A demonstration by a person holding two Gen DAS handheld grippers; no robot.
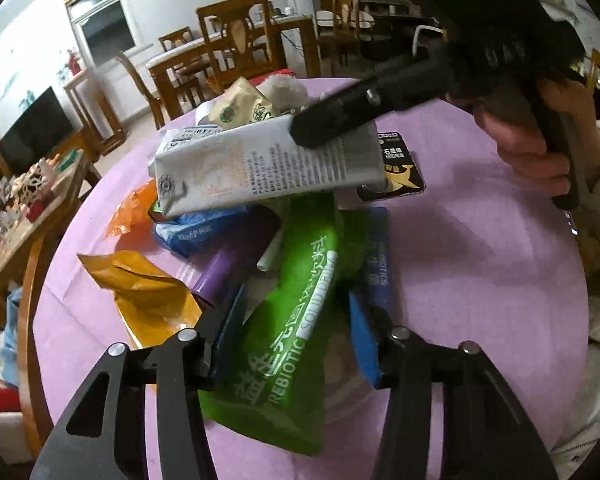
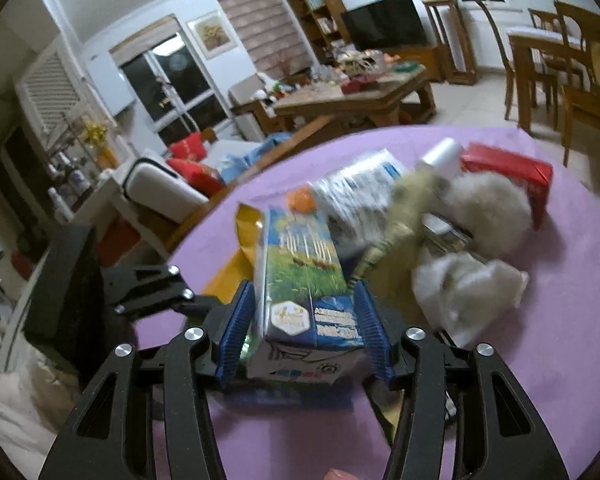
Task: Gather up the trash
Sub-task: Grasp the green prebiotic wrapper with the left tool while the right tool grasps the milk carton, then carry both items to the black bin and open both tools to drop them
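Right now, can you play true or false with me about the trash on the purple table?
1. The right gripper holds a milk carton. True.
2. The tablecloth is green. False: it is purple.
3. A green pouch sits between the left gripper's fingers. True.
4. The green pouch says PREBIOTIC. True.
5. The table holds only one piece of trash. False: many wrappers and packets lie there.
6. A crumpled white tissue lies on the floor. False: it lies on the table.
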